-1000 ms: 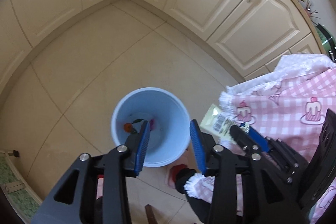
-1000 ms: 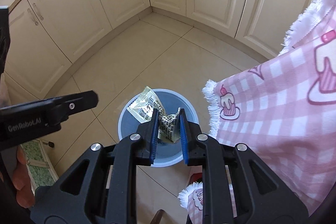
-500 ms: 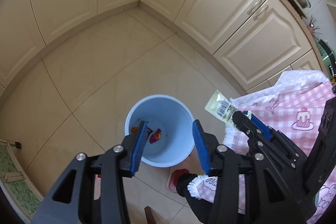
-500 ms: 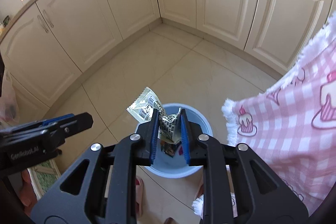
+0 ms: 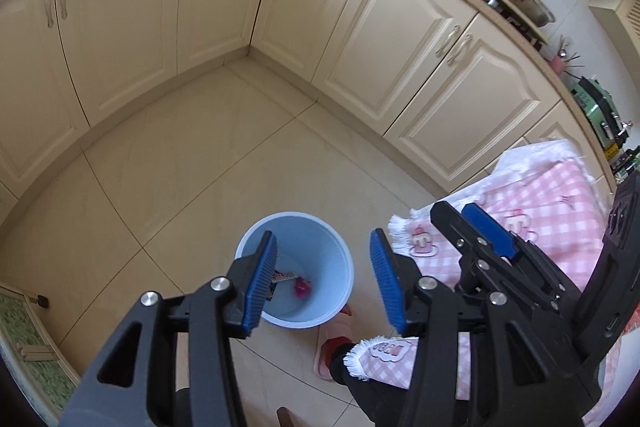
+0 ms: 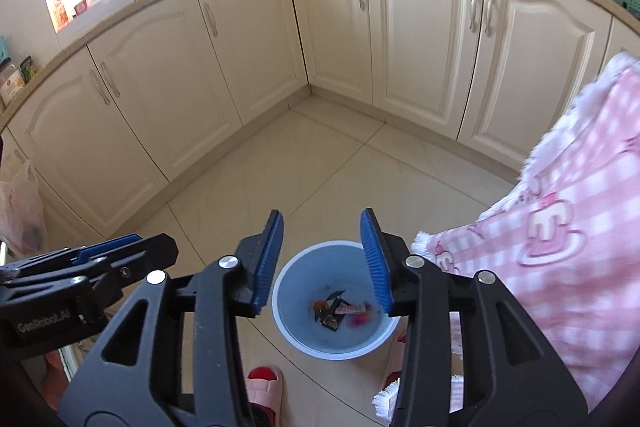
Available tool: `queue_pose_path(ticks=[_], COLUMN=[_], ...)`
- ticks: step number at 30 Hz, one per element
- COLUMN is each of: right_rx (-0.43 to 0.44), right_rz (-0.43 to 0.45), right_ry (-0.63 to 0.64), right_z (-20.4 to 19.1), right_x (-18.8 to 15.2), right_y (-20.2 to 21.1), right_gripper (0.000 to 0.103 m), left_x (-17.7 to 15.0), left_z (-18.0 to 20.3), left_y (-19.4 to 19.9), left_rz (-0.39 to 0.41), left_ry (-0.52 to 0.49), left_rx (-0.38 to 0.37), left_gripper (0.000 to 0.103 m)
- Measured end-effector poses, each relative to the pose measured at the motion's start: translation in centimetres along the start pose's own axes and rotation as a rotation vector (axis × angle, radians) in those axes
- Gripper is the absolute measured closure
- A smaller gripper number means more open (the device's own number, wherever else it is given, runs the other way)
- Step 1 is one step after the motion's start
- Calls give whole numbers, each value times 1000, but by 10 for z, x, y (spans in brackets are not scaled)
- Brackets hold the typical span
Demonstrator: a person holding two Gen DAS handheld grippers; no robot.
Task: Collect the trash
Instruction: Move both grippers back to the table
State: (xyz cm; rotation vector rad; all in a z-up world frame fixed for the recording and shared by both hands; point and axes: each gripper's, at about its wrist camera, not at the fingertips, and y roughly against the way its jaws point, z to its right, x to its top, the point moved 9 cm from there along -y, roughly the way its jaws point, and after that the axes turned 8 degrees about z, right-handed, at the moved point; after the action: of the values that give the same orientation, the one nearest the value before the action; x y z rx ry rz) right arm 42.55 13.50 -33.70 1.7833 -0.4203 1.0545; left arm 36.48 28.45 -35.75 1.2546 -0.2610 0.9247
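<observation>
While both tongs gape empty above the blue bin, the left tongs read "GenRobot.AI".

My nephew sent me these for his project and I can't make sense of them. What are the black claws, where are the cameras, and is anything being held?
No robot here: a person holds a two-finger claw in each hand, each with a wide-angle camera looking along its fingers. One picture looks past the left gripper, the other past the right gripper. Both stand open and hold nothing. Below them, on the tiled kitchen floor, is a blue bin with a few small wrappers in the bottom. At the right hangs a pink checked cloth. Cream cabinets line the walls. Pink slippers show near the bin.
</observation>
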Motion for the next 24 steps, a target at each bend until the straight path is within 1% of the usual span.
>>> queue_pose_path(ticks=[4, 6, 9, 10, 13, 15, 18, 20, 24], right_rx=[-21, -34, -53, -61, -94, -130, -194, -249, -372], right_rz=[56, 99, 161, 176, 231, 275, 320, 344, 365], right_ry=[14, 16, 13, 12, 9, -10, -30, -46, -101], right_z=[2, 6, 13, 15, 30, 48, 77, 103, 161], right_x=[15, 24, 36, 39, 46, 48, 48, 42, 19], right_y=[40, 69, 111, 122, 167, 203, 247, 278, 330], right_gripper=[62, 61, 59, 58, 57, 57, 54, 54, 52], left_x=[5, 9, 10, 10, 7, 3, -13, -25, -59], left_z=[22, 39, 64, 76, 112, 137, 187, 218, 278], left_y=[33, 54, 82, 94, 124, 138, 158, 163, 165], left_rz=[50, 85, 122, 138, 179, 196, 198, 185, 125], left_ry=[-25, -48, -80, -93, -141, -179, -259, -307, -393], left_rx=[-34, -57, -92, -111, -163, -200, -268, -309, -406], left_gripper=[53, 51, 50, 50, 49, 48, 47, 47, 47])
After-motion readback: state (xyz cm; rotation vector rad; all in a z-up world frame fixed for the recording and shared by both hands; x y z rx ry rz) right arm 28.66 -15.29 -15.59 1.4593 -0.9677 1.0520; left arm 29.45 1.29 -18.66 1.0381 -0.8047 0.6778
